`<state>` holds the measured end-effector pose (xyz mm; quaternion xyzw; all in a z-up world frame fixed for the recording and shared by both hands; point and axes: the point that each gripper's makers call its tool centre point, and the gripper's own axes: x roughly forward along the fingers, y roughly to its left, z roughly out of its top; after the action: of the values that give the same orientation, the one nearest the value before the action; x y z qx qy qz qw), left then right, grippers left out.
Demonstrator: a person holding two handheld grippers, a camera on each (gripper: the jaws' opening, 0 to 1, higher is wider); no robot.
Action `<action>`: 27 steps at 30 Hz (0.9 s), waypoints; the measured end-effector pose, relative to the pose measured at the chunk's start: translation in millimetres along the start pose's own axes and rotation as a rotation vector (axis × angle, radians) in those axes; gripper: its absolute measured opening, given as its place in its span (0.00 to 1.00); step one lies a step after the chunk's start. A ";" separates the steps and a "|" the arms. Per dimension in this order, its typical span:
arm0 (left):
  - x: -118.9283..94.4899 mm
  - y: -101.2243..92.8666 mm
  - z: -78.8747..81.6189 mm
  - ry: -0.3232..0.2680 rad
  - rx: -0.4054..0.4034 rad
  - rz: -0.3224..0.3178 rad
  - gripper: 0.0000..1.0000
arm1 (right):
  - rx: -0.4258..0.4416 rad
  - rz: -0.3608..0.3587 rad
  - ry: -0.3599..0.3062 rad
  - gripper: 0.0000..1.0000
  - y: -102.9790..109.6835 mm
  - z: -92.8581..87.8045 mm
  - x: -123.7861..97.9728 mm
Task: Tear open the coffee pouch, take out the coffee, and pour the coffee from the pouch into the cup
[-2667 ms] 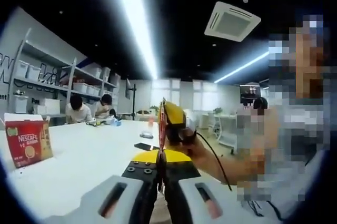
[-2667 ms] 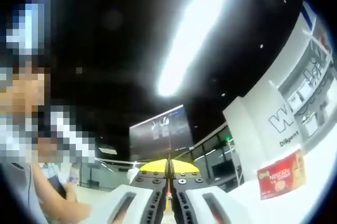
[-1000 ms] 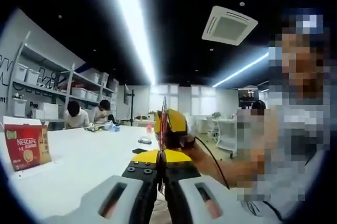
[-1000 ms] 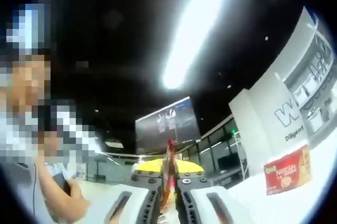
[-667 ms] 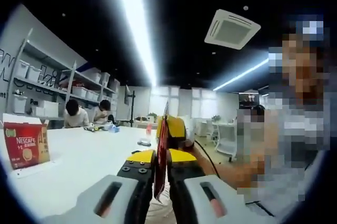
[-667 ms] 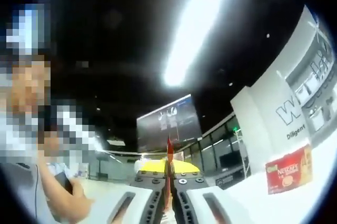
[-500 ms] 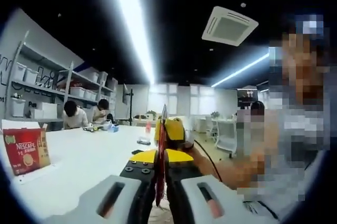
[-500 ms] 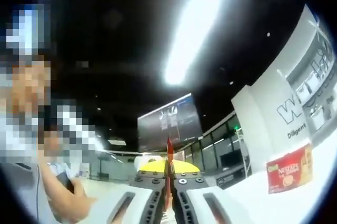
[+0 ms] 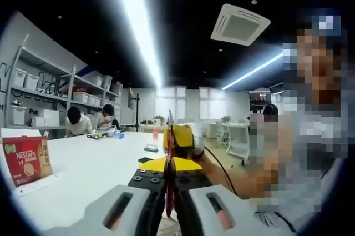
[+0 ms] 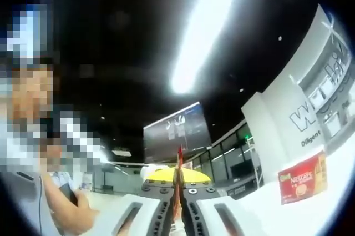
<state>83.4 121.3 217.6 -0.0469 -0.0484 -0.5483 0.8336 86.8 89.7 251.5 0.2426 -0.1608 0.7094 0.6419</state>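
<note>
Between the closed jaws of the left gripper (image 9: 169,183), at six o'clock in the left gripper view, stands a thin red foil coffee pouch (image 9: 169,152), seen edge-on and rising toward twelve. The right gripper (image 10: 177,189) pinches the same pouch, whose narrow red edge (image 10: 179,161) pokes up past its jaw tips in the right gripper view. Both pairs of tongs are narrow and clamped on the pouch. The right gripper's yellow body shows just beyond the pouch in the left gripper view, so the two face each other across the foil, apparently so that pulling them apart can tear it open. Whether the tear has started cannot be told. Both are held high above the long white table (image 9: 89,175), cameras tilted toward the ceiling. A red Nescafe carton (image 9: 26,159) stands on the table at nine o'clock in the left gripper view.
</note>
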 end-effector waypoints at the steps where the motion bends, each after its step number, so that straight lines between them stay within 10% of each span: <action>1: -0.2 -1.3 0.6 -0.010 0.001 -0.003 0.08 | -0.003 0.002 -0.003 0.03 0.8 0.5 -0.1; 27: -0.8 2.8 -2.9 0.006 0.010 0.019 0.05 | -0.006 0.000 0.004 0.03 -1.3 -1.5 -1.1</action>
<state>85.7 122.8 214.5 -0.0417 -0.0479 -0.5403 0.8391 87.9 89.8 249.5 0.2392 -0.1617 0.7092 0.6431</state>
